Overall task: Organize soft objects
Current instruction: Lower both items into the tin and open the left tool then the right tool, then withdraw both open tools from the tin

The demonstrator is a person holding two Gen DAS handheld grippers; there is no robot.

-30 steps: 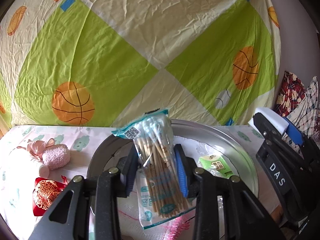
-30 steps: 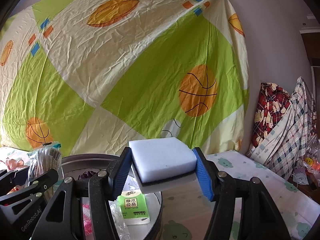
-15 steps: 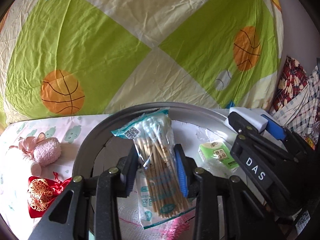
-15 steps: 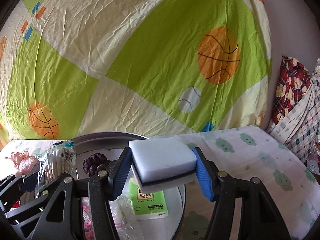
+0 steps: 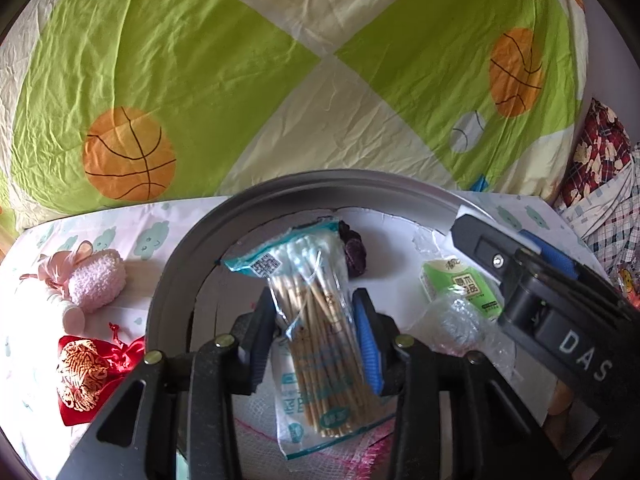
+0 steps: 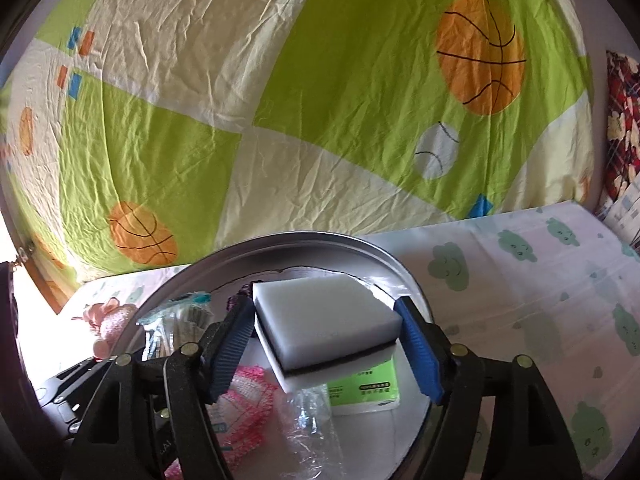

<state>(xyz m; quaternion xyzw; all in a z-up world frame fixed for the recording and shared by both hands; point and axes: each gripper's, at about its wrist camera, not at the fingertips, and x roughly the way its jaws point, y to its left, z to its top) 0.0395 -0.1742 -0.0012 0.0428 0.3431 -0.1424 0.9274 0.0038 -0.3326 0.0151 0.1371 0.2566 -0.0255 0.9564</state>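
1. Left wrist view: the left gripper (image 5: 316, 340) has just been opening its jaws, and the bag of cotton swabs (image 5: 316, 332) stands between them. A gap shows between the bag and the left pad, and the blue right pad sits just beside the bag, so the pads no longer seem to press on it.
2. That bag leans over the round metal tray (image 5: 168, 280), its lower end on a pink-edged white mesh cloth (image 5: 256, 416) lying in the tray.
3. Right wrist view: the right gripper (image 6: 328, 344) has also just been opening. The white sponge with a dark band (image 6: 326, 322) lies between its blue pads, with a gap at the right pad, while the left pad sits close against the sponge's edge.
4. Under the sponge, inside the tray, lie a green tissue pack (image 6: 364, 388) and crinkled clear plastic (image 6: 308, 412).
5. A dark purple item (image 5: 354, 252) sits in the tray behind the swabs.
6. Left of the tray, on the cloud-print sheet (image 5: 152, 236), rest a pink fluffy item (image 5: 96, 280) and a red embroidered pouch (image 5: 80, 372).
7. A green and cream basketball-print cloth (image 6: 320, 100) hangs behind.
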